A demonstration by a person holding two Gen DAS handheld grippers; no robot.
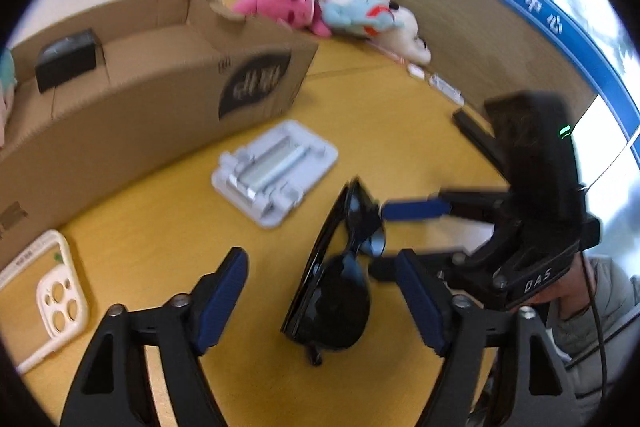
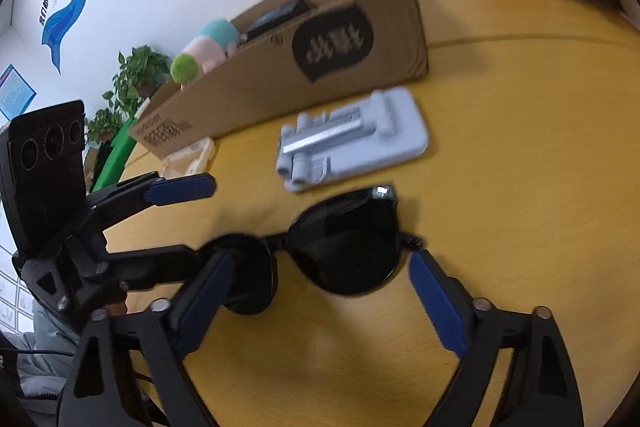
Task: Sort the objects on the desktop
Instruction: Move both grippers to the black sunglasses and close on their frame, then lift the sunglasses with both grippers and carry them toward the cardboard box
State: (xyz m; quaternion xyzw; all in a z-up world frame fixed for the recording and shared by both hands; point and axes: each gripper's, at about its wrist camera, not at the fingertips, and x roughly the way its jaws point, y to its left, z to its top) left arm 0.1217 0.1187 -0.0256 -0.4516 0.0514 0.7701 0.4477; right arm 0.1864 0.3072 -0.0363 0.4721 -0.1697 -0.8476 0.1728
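Black sunglasses (image 1: 340, 291) lie on the yellow table (image 1: 380, 115), seen also in the right wrist view (image 2: 344, 251). My left gripper (image 1: 320, 291) is open with its blue pads on either side of the glasses; it also shows in the right wrist view (image 2: 192, 223). My right gripper (image 2: 320, 291) is open around the glasses from the other side; one of its blue fingers (image 1: 416, 209) shows beside the frame in the left wrist view. Neither holds the glasses.
An open cardboard box (image 1: 160, 91) holds a black box (image 1: 66, 59) and a plush toy (image 2: 208, 43). A grey phone stand (image 1: 276, 171) lies beyond the glasses. A cream phone case (image 1: 52, 291) lies left. Plush toys (image 1: 340, 7) sit far back.
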